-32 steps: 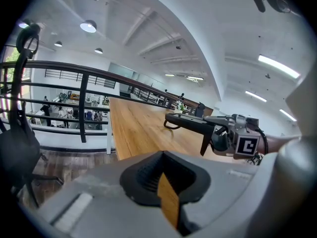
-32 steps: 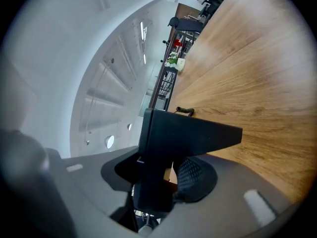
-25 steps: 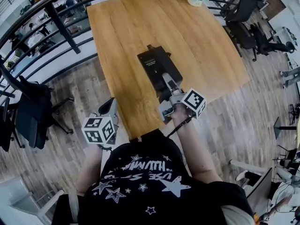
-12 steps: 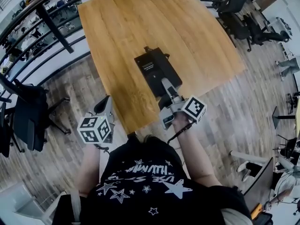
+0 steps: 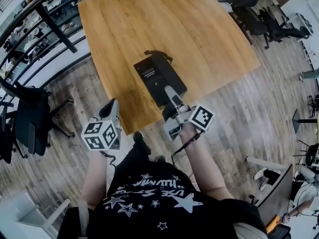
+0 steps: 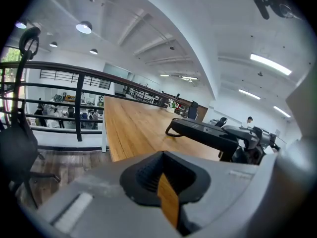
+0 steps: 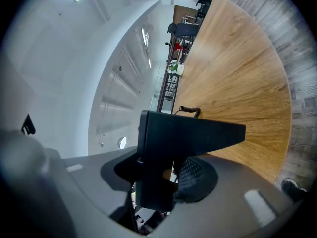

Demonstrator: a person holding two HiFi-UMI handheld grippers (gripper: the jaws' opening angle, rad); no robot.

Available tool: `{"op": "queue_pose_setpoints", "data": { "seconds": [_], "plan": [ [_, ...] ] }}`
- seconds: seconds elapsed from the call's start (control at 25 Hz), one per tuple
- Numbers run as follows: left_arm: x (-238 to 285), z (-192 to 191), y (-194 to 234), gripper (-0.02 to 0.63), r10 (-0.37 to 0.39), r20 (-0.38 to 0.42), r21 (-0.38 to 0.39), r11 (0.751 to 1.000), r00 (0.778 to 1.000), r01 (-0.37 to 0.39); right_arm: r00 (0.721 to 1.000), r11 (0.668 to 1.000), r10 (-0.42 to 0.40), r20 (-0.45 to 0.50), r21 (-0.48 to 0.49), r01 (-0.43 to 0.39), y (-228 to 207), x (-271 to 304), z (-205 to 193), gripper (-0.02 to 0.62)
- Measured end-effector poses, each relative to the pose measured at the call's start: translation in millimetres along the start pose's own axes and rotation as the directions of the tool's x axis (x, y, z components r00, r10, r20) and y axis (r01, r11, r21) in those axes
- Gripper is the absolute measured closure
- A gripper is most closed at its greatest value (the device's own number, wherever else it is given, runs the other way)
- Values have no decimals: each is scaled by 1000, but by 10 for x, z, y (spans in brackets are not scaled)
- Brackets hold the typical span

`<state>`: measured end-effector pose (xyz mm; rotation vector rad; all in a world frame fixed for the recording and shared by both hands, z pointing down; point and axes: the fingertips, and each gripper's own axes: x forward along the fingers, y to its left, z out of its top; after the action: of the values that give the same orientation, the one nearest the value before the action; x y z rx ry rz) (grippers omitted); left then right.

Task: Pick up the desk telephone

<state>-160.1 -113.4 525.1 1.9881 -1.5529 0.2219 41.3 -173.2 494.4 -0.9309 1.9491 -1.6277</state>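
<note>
Desk telephone (image 5: 155,74): flat black slab with a wedge profile from the side. It has a small white label on top, print too small to read. A black cord (image 5: 158,54) loops off its far end. It sits by the near edge of the table (image 5: 209,29), toward the near-left corner, with its long axis running away from the person.

The right gripper (image 5: 168,93) is clamped on the phone's near end, pads pressing both sides. Its jaws cover that end, and handset and keys can't be made out. In the left gripper view the near end looks raised off the wood; whether the far end touches the table I can't tell.

The left gripper (image 5: 112,105) is just beside the table's left edge, close to the near-left corner. Its jaws are almost together, leaving a thin slit with nothing in them.

At the far edge is a white pot (image 7: 174,68) with a green plant in it, cut off at the top of the head view. Beyond the table are a black railing (image 5: 55,21) and office chairs (image 5: 30,121).
</note>
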Motion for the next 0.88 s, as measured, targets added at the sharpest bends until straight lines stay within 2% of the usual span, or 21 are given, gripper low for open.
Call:
{"op": "queue_pose_setpoints", "data": {
  "seconds": [0.36, 0.88],
  "plan": [
    [-386, -255, -260, 604, 5, -5, 13, 1000, 1000, -5, 998, 998, 56, -3, 14, -56, 104, -417, -143, 408],
    [-841, -474, -766, 604, -20, 41, 28, 999, 999, 19, 996, 996, 88, 26, 29, -89, 297, -1229, -285, 407]
  ]
}}
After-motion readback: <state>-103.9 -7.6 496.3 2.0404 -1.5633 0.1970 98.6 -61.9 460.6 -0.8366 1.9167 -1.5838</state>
